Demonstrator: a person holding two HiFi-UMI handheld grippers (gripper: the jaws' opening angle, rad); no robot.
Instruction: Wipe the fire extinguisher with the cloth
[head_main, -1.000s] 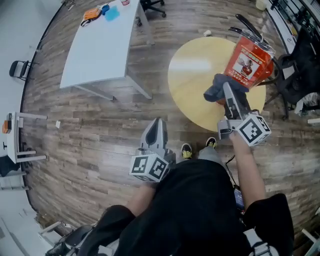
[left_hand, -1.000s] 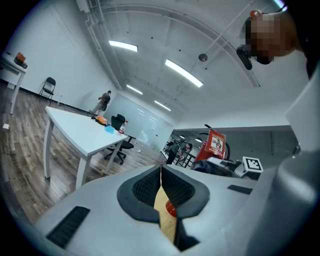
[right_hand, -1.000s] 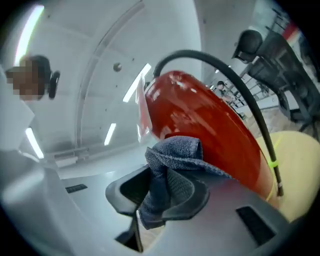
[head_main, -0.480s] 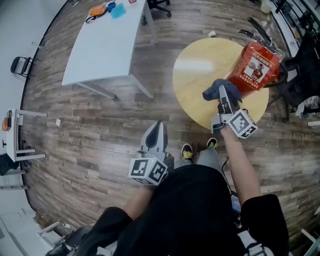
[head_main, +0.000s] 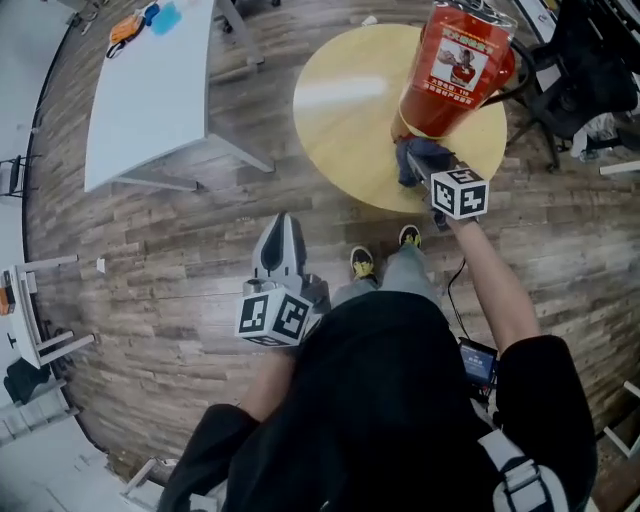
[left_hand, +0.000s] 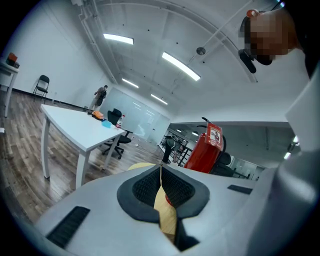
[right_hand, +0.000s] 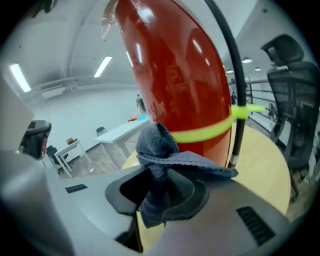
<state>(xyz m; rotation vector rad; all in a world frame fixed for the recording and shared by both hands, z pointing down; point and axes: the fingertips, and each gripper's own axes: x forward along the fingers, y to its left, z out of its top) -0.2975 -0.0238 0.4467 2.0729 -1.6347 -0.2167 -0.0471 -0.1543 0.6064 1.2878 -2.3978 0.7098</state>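
Both claws were closed: our right claw (right_hand: 160, 192) pinched the cloth (right_hand: 159, 150) low against the extinguisher (head_main: 450, 70) on the round surface (head_main: 340, 110), our left claw (left_hand: 161, 175) empty; we judged most wiping left.

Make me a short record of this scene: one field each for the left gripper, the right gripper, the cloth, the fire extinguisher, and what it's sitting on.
left gripper: jaws shut, nothing held, low over the floor away from the table
right gripper: shut on the cloth, at the extinguisher's lower body
cloth: grey-blue, bunched, appears to touch the red shell near the yellow-green band
fire extinguisher: red, standing, black hose down its side
support: round wooden table
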